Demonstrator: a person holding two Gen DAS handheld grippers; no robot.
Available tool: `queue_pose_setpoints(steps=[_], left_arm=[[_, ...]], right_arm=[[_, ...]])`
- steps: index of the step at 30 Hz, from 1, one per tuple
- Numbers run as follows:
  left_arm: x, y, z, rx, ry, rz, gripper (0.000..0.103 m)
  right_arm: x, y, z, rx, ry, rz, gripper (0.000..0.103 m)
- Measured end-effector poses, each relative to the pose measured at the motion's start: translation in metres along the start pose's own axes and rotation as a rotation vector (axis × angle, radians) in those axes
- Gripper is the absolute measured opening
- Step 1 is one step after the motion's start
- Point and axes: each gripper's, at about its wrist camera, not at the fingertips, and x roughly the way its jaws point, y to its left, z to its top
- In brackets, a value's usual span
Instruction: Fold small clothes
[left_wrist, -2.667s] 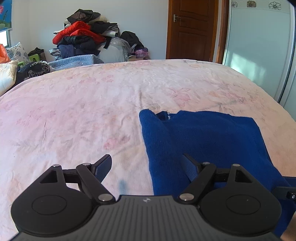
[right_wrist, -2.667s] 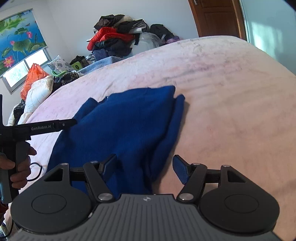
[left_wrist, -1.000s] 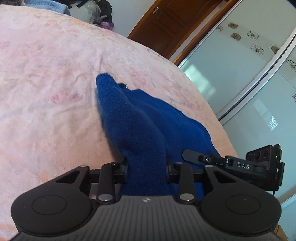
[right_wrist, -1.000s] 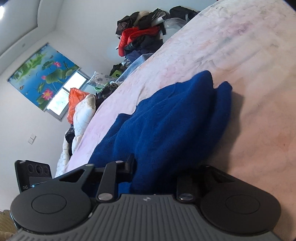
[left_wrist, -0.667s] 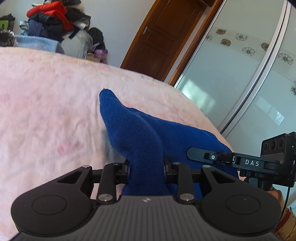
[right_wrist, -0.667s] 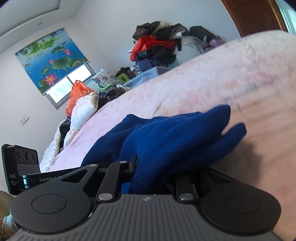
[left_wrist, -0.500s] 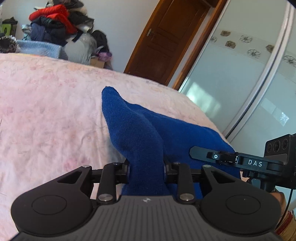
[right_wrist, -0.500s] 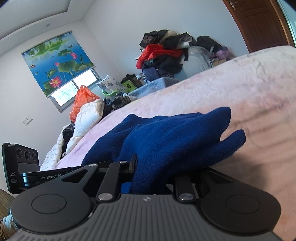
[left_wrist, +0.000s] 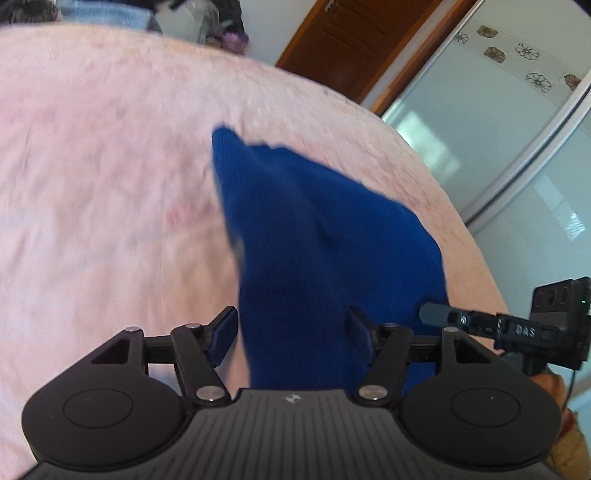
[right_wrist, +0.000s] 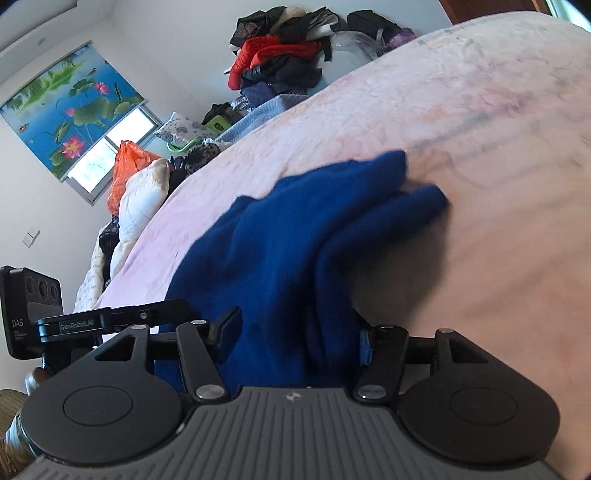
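The blue knit garment (left_wrist: 317, 236) lay bunched on the pink bed (left_wrist: 103, 206), filling the centre of the left wrist frame and tapering to a point at upper centre; its near end ran down between the fingers of the left tool (left_wrist: 291, 334) at the bottom of the frame. So its long axis ran straight away from that tool, from bottom centre toward upper centre. In the right wrist frame the same garment (right_wrist: 295, 251) stretched from bottom centre up to the right of centre, where two rounded ends lay on the bed (right_wrist: 480, 184), and its near end sat between the fingers of the right tool (right_wrist: 297, 332). Both tools had just been opening: each now stood spread, the cloth lying loosely in the gap and not pinched, though on each tool the right pad was close against the fabric. Neither tool was clearly nearer; each sat at its own corner of the near edge, with the right tool's tip at lower right in the left view. Counted: one garment, two tools, one bed, and one heap of clothes (right_wrist: 280, 62) at upper centre of the right view.
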Motion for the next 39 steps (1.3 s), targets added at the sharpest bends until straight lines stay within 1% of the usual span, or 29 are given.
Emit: queue_pose_setpoints(steps=[1, 2, 3, 4, 5, 6, 7, 10, 13, 14, 15, 17, 18, 19, 20, 21, 23, 24, 26, 27, 28, 29, 32, 33, 34, 35, 36, 38, 39], left_arm=[[-0.001, 0.002, -0.009, -0.021, 0.019, -0.016, 0.064], [-0.003, 0.004, -0.017, -0.038, 0.019, -0.026, 0.064], [-0.006, 0.003, -0.023, -0.036, 0.002, -0.029, 0.064], [-0.008, 0.002, -0.026, -0.028, -0.004, -0.031, 0.062], [-0.009, 0.0, -0.028, -0.022, 0.001, -0.038, 0.06], [-0.008, -0.001, -0.027, -0.02, 0.003, -0.048, 0.039], [-0.008, -0.003, -0.026, -0.017, 0.009, -0.048, 0.023], [-0.012, -0.006, -0.021, -0.033, 0.012, -0.025, 0.017], [-0.023, -0.012, -0.021, 0.013, -0.006, -0.002, 0.017], [-0.024, -0.013, -0.023, 0.031, 0.0, 0.017, 0.017], [-0.022, -0.012, -0.026, 0.041, 0.012, 0.033, 0.017], [-0.015, -0.01, -0.031, 0.045, 0.051, 0.05, 0.017], [-0.015, -0.01, -0.033, 0.039, 0.052, 0.056, 0.017], [-0.017, -0.011, -0.033, 0.035, 0.045, 0.064, 0.017], [-0.019, -0.013, -0.034, 0.04, 0.041, 0.073, 0.017], [-0.021, -0.016, -0.034, 0.051, 0.031, 0.089, 0.018], [-0.025, -0.021, -0.036, 0.06, 0.01, 0.126, 0.018], [-0.026, -0.023, -0.037, 0.065, 0.004, 0.14, 0.018], [-0.028, -0.031, -0.041, 0.089, -0.022, 0.181, 0.019], [-0.03, -0.035, -0.043, 0.111, -0.038, 0.204, 0.019], [-0.032, -0.04, -0.044, 0.134, -0.056, 0.231, 0.02], [-0.033, -0.045, -0.046, 0.156, -0.076, 0.261, 0.022], [-0.038, -0.056, -0.051, 0.205, -0.123, 0.322, 0.034], [-0.038, -0.06, -0.053, 0.224, -0.131, 0.329, 0.043], [-0.037, -0.062, -0.056, 0.246, -0.136, 0.332, 0.056], [-0.034, -0.066, -0.06, 0.272, -0.137, 0.341, 0.061], [-0.03, -0.069, -0.064, 0.293, -0.136, 0.356, 0.065], [-0.021, -0.072, -0.072, 0.332, -0.129, 0.385, 0.066], [-0.017, -0.073, -0.076, 0.34, -0.126, 0.399, 0.065]], right_arm=[[-0.008, -0.003, -0.007, 0.009, -0.003, 0.003, 0.061], [-0.015, -0.006, -0.012, 0.02, -0.004, 0.009, 0.058], [-0.021, -0.009, -0.018, 0.03, -0.007, 0.008, 0.051], [-0.027, -0.011, -0.024, 0.031, -0.01, -0.008, 0.04], [-0.029, -0.01, -0.028, 0.021, -0.003, -0.025, 0.033], [-0.03, -0.01, -0.031, 0.01, 0.004, -0.039, 0.018], [-0.031, -0.009, -0.034, 0.005, 0.003, -0.042, 0.016], [-0.036, -0.003, -0.033, 0.01, -0.021, -0.031, 0.012], [-0.048, 0.003, -0.036, 0.029, -0.051, 0.046, 0.011], [-0.05, 0.006, -0.038, 0.019, -0.051, 0.039, 0.01], [-0.05, 0.009, -0.04, 0.001, -0.042, 0.015, 0.01], [-0.045, 0.009, -0.043, -0.036, -0.001, -0.068, 0.01], [-0.042, 0.009, -0.045, -0.045, 0.018, -0.112, 0.011], [-0.041, 0.011, -0.045, -0.056, 0.02, -0.148, 0.018], [-0.044, 0.016, -0.046, -0.075, 0.004, -0.168, 0.022], [-0.049, 0.026, -0.047, -0.108, -0.025, -0.196, 0.024], [-0.055, 0.053, -0.049, -0.213, -0.095, -0.284, 0.024], [-0.056, 0.067, -0.049, -0.273, -0.128, -0.312, 0.024], [-0.051, 0.085, -0.051, -0.336, -0.158, -0.308, 0.024], [-0.042, 0.09, -0.049, -0.354, -0.138, -0.282, 0.025], [-0.033, 0.093, -0.05, -0.369, -0.115, -0.271, 0.027], [-0.025, 0.094, -0.051, -0.384, -0.094, -0.275, 0.03], [-0.005, 0.091, -0.059, -0.403, -0.048, -0.348, 0.036], [-0.002, 0.09, -0.063, -0.398, -0.047, -0.362, 0.039], [-0.003, 0.09, -0.065, -0.393, -0.056, -0.362, 0.039], [-0.006, 0.092, -0.069, -0.385, -0.067, -0.357, 0.04], [-0.009, 0.093, -0.071, -0.377, -0.076, -0.352, 0.043], [-0.012, 0.094, -0.073, -0.37, -0.086, -0.35, 0.051], [-0.012, 0.092, -0.076, -0.376, -0.083, -0.353, 0.058]])
